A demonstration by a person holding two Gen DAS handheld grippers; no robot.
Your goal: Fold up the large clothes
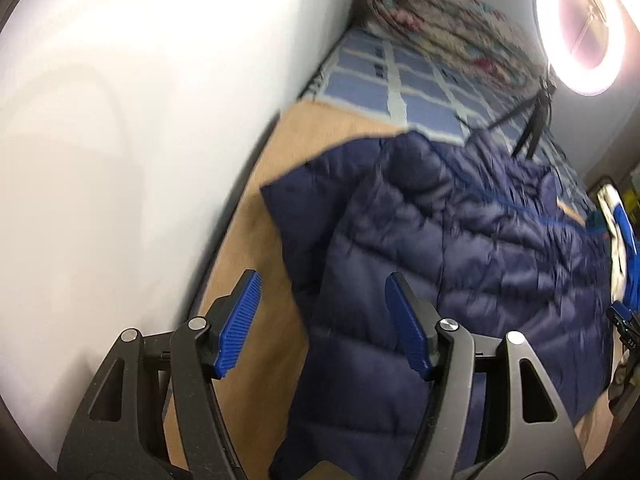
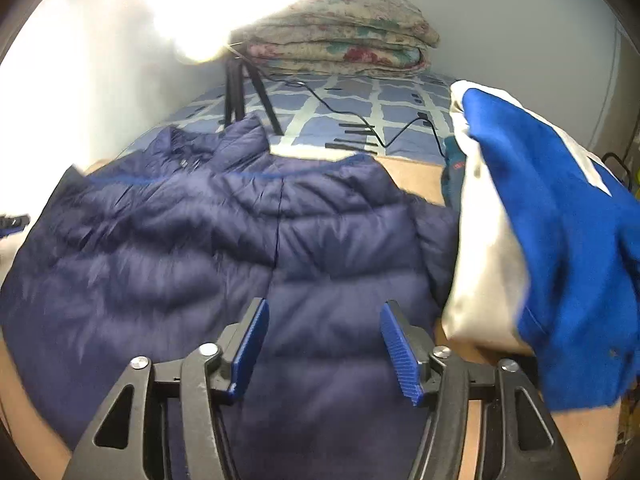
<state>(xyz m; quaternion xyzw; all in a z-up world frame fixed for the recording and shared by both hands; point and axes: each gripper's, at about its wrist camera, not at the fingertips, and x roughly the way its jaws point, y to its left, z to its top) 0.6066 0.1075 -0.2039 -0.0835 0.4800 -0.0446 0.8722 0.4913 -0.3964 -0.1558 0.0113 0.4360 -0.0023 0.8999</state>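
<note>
White walls enclose a bed whose blue checked sheet point(image 2: 352, 96) is partly covered by a tan board point(image 1: 256, 216). On that board lies a navy puffer jacket point(image 2: 192, 248), spread flat with its collar at the far end from the right gripper point(image 2: 323, 350). That gripper hangs over the jacket's near hem, its blue-padded jaws spread wide apart with nothing between them. Just to its right sits a folded blue and white garment point(image 2: 552, 248), overlapping the jacket's edge. Straight ahead and well beyond the jacket stands a black tripod point(image 2: 240, 88), with a glaring light above it, and a folded floral quilt point(image 2: 340, 36) rests against the back wall.

From the left wrist camera the jacket point(image 1: 460, 248) fills the space ahead and to the right of the left gripper point(image 1: 322, 320), whose jaws likewise stand released and empty, one over the board, the other over the quilted fabric. A ring light point(image 1: 588, 28) glows far ahead to the right.
</note>
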